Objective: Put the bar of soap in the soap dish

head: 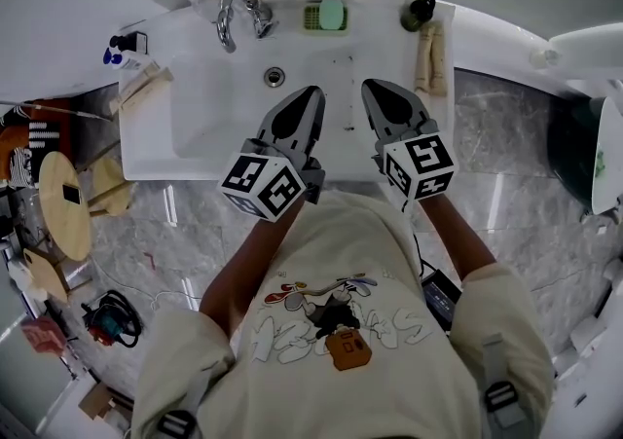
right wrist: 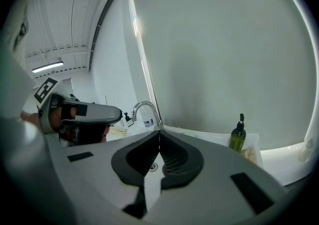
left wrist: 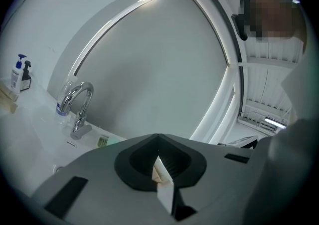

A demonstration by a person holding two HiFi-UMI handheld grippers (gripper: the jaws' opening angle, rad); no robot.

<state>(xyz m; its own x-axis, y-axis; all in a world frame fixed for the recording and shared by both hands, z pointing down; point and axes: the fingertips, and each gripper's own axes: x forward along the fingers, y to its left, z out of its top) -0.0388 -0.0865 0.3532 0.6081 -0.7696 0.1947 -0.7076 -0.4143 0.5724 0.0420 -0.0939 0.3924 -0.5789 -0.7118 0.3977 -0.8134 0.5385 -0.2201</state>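
Observation:
A mint-green bar of soap [head: 333, 13] lies in the green slatted soap dish [head: 313, 18] on the back ledge of the white sink [head: 146, 135], right of the faucet. The dish [left wrist: 102, 141] also shows small in the left gripper view. My left gripper [head: 313, 92] [left wrist: 158, 136] hovers over the basin's front half with its jaws shut; a pale strip shows along their seam. My right gripper [head: 368, 87] [right wrist: 159, 133] hangs beside it, also shut, with nothing held. Both point toward the back wall, well short of the dish.
A chrome faucet [head: 237, 14] stands at the back left and the drain [head: 275, 77] lies below it. A dark green pump bottle [head: 421, 12] and folded tan cloths [head: 431, 57] sit on the right ledge, a blue pump bottle [head: 122, 57] at the left. A wooden stool [head: 66, 205] stands on the floor at left.

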